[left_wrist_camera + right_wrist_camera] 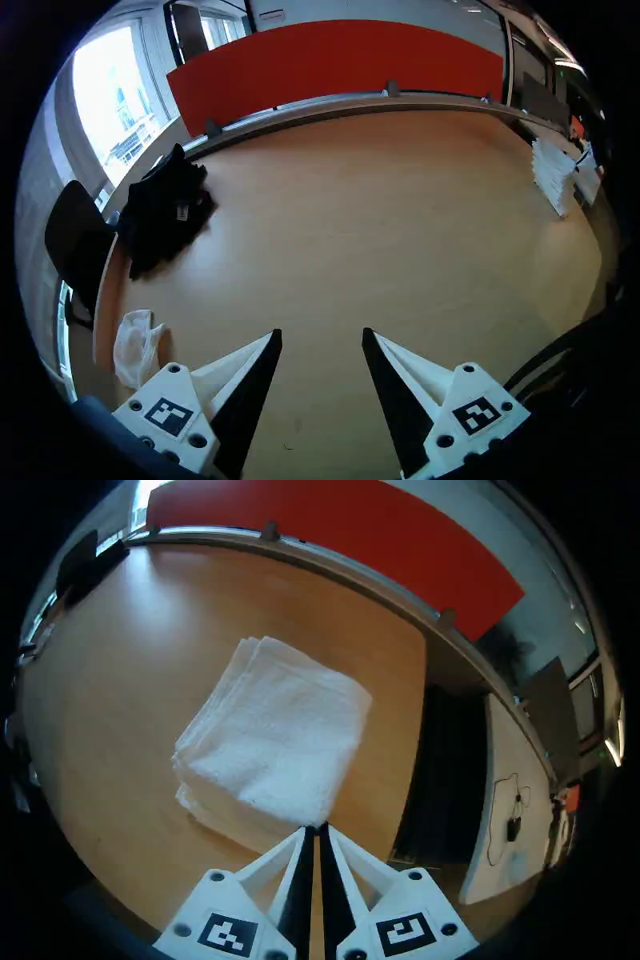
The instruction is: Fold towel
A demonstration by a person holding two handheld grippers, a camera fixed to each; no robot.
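Observation:
A stack of folded white towels [268, 744] lies on the wooden table [120, 664] in the right gripper view. My right gripper [318, 830] is shut, its tips right at the stack's near corner; I cannot tell whether any cloth is pinched between them. In the left gripper view my left gripper [320, 336] is open over bare wooden table [360, 232], with nothing between its fingers. The white towel stack [554, 172] sits far off at the right edge of that view.
A black garment [164, 210] lies at the table's left and a crumpled white bag [136, 346] near its left edge. A red partition [336, 60] runs along the far side. A dark chair [72, 236] stands beyond. The table's edge drops off just right of the stack [416, 744].

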